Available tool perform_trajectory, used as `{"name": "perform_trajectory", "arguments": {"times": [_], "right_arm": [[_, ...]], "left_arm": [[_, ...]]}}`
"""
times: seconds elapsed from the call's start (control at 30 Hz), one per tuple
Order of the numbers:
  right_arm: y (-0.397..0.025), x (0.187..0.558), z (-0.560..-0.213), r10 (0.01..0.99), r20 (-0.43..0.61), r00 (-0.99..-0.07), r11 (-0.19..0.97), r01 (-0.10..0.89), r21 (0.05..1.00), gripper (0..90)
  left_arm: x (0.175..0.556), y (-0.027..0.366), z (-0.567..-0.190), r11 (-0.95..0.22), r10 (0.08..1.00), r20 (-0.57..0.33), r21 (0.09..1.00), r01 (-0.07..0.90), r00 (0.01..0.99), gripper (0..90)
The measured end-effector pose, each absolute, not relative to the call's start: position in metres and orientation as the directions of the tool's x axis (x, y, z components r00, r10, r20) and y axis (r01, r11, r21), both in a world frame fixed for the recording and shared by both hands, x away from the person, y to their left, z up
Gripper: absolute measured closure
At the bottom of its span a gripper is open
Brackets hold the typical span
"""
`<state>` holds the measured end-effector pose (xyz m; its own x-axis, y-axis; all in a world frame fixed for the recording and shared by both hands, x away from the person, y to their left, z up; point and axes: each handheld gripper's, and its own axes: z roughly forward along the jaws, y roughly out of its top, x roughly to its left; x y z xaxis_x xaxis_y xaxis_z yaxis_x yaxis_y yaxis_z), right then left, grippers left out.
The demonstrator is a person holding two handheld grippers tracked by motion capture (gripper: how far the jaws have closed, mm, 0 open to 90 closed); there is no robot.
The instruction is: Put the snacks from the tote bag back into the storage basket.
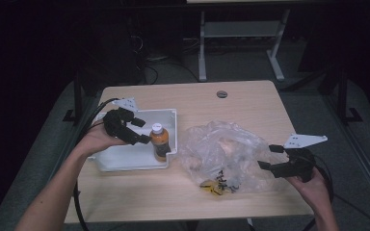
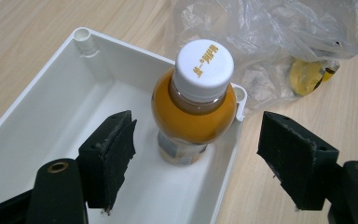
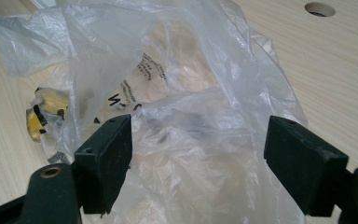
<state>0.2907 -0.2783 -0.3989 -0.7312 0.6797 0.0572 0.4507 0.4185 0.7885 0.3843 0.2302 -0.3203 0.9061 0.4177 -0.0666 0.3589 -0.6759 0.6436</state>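
Note:
An orange drink bottle [image 1: 159, 141] [image 2: 194, 105] with a white cap stands upright in the right end of a white plastic bin [image 1: 125, 159] [image 2: 51, 107]. My left gripper [image 1: 137, 130] [image 2: 198, 158] hangs open just short of the bottle, jaws to either side of it and not touching. A crumpled clear plastic bag [image 1: 224, 154] [image 3: 182, 93] lies right of the bin, with a yellow item [image 1: 211, 188] [image 3: 44, 114] [image 2: 310, 74] at its near edge. My right gripper [image 1: 269, 157] [image 3: 198, 165] is open at the bag's right edge, its jaws spread around a fold of the plastic.
The wooden table [image 1: 192, 98] has a round cable hole [image 1: 222, 94] [image 3: 320, 8] near its far edge. Cables trail off the left side. Another desk's white legs [image 1: 202, 45] stand on the floor beyond.

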Motion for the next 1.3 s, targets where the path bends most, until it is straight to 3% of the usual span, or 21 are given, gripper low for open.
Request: {"name": "perform_trajectory", "arguments": {"times": [1.3], "right_arm": [[-0.282, 0.291, -0.399, 0.688, 0.053, -0.724, 0.422, 0.458, 0.782, 22.8]], "left_arm": [[0.361, 0.269, -0.351, -0.614, 0.488, -0.101, 0.667, 0.423, 0.867, 25.7]]}}
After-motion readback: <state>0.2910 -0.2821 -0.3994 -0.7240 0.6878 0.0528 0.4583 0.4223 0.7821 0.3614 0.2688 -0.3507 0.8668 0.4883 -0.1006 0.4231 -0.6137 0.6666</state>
